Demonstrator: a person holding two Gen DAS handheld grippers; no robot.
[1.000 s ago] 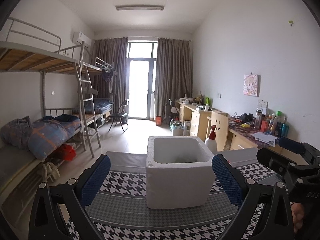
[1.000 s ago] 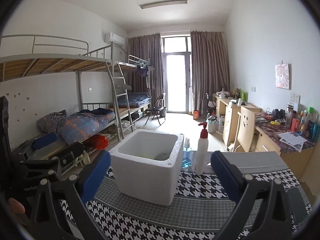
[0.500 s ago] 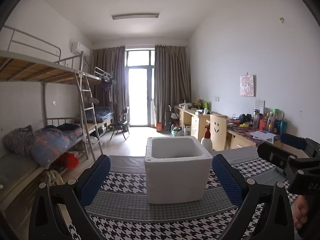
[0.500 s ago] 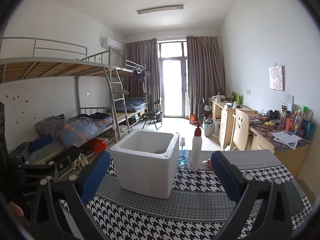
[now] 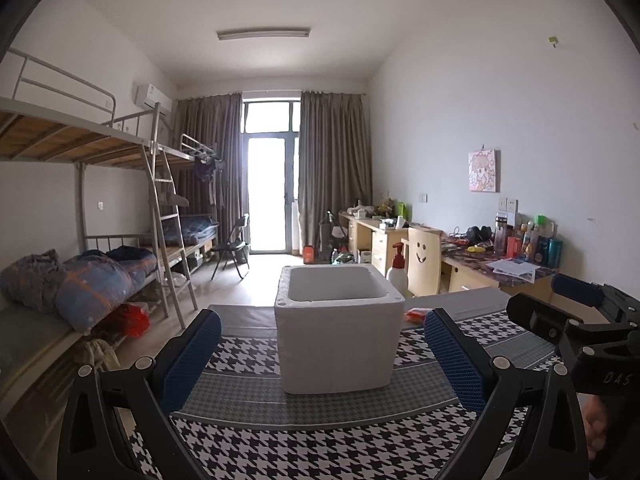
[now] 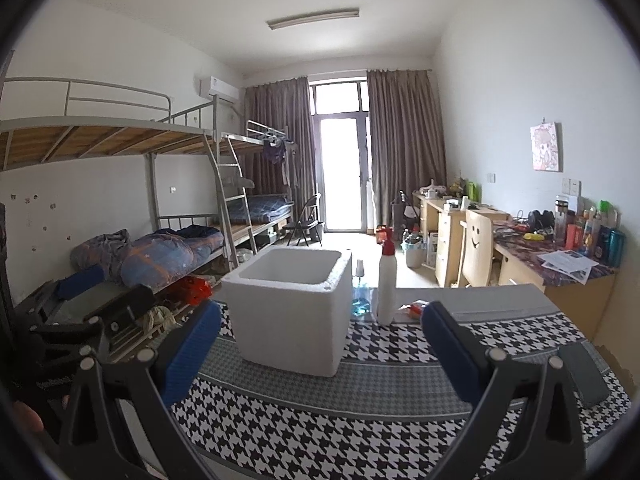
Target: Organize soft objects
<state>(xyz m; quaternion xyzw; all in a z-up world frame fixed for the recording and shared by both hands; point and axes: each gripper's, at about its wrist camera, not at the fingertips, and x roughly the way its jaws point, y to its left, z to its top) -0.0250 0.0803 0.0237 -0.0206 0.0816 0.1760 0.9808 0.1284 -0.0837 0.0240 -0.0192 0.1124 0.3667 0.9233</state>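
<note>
Both grippers wide open, empty: left gripper (image 5: 322,354), right gripper (image 6: 320,354). White foam box (image 5: 338,328) sits mid-counter (image 5: 240,404) on the houndstooth cloth. No soft objects visible; box interior hidden. Foam likely light, crumbly; grip rim gently.
</note>
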